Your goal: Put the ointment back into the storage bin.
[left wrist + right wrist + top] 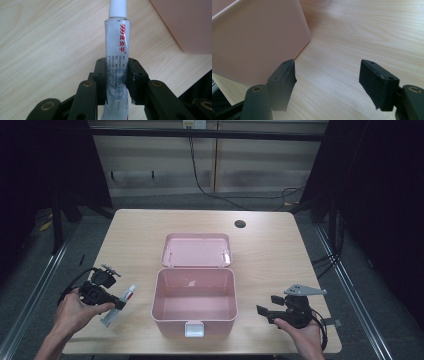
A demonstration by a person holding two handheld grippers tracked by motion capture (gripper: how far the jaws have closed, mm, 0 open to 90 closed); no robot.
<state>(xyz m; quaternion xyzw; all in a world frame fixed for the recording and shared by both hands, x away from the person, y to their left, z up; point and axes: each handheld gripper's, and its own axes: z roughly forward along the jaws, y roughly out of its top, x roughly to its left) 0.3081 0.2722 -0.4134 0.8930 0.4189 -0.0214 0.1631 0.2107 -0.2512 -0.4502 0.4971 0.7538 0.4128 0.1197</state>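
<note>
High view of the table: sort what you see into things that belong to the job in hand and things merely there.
In the job:
- ointment tube, clamped in the left gripper
- open pink box
- its lid, folded back
- right gripper, open, empty

Merely there:
- table
- cable hole
- floor cables

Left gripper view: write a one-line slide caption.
Left gripper shut on a white ointment tube above the wooden table.

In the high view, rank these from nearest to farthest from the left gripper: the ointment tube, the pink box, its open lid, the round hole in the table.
1. Ointment tube: clamped in the left gripper.
2. Pink box: just beside it, table centre.
3. Open lid: behind the box.
4. Round hole: far edge, opposite side.
</note>
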